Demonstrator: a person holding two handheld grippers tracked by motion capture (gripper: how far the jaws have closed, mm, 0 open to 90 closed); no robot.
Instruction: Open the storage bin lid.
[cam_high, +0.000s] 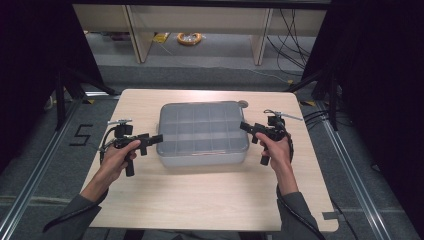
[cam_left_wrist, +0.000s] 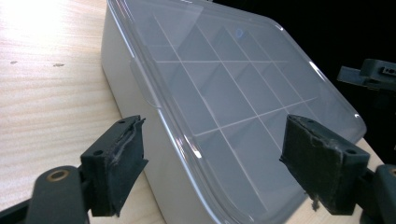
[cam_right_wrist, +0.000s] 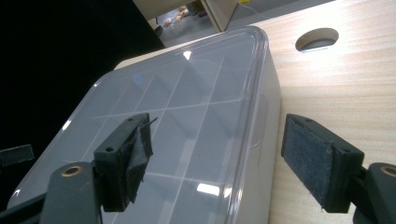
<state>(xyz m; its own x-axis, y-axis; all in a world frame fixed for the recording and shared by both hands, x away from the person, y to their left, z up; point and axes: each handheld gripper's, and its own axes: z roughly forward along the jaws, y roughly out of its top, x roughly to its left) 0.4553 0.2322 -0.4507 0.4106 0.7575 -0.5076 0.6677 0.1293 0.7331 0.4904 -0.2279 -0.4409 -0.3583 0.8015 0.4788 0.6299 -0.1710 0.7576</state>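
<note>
A grey compartment box (cam_high: 202, 134) with a clear lid sits in the middle of the wooden table (cam_high: 200, 195); the dividers show through the lid, and I see nothing in the cells. My left gripper (cam_high: 152, 141) is level at the box's left end and stands open. In the left gripper view the box's (cam_left_wrist: 219, 88) lid rim lies between the two pads (cam_left_wrist: 122, 158) without touching them. My right gripper (cam_high: 248, 130) is at the box's right end, also open. In the right gripper view the box's (cam_right_wrist: 187, 107) edge lies between its pads (cam_right_wrist: 313, 156), again untouched.
A round hole (cam_high: 243, 104) is cut in the table just behind the box's far right corner. Bare wood lies in front of the box. Beyond the table are a wooden shelf's legs, a yellow cable coil (cam_high: 189, 38) and loose cables on the floor. Black curtains stand on both sides.
</note>
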